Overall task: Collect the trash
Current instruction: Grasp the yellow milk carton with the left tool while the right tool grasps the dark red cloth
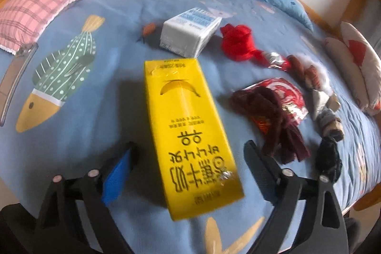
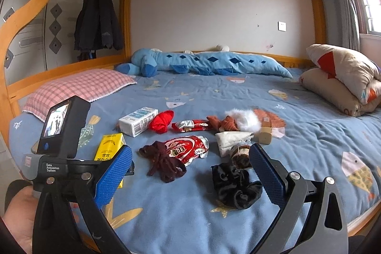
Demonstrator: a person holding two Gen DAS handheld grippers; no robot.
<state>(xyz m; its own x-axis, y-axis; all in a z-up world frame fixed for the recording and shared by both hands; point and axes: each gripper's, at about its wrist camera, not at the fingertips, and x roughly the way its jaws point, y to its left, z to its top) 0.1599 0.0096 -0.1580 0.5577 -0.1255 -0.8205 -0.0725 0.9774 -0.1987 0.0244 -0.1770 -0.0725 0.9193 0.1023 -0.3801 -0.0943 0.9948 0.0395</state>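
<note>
A yellow banana-milk carton [image 1: 188,135] lies flat on the blue bedspread [image 1: 95,135]. My left gripper [image 1: 190,146] straddles it, open, with a gap on each side of the carton. Beyond it lie a white and blue carton [image 1: 190,36], a small red wrapper [image 1: 277,61] and a larger red snack wrapper [image 1: 285,97]. My right gripper [image 2: 190,149] hovers open over the bed's near edge, holding nothing. A black scrunchie [image 2: 235,187] lies on the bedspread between its fingers, and the red snack wrapper [image 2: 188,148] and a white crumpled packet [image 2: 232,141] lie ahead.
Clothes lie among the trash: a red cloth [image 2: 162,122], a dark red cloth [image 2: 164,163], a fur-trimmed brown piece [image 2: 243,120]. A pink checked pillow [image 2: 78,87], a blue plush [image 2: 202,62] and folded quilts [image 2: 343,77] edge the bed. Wooden bunk posts frame it.
</note>
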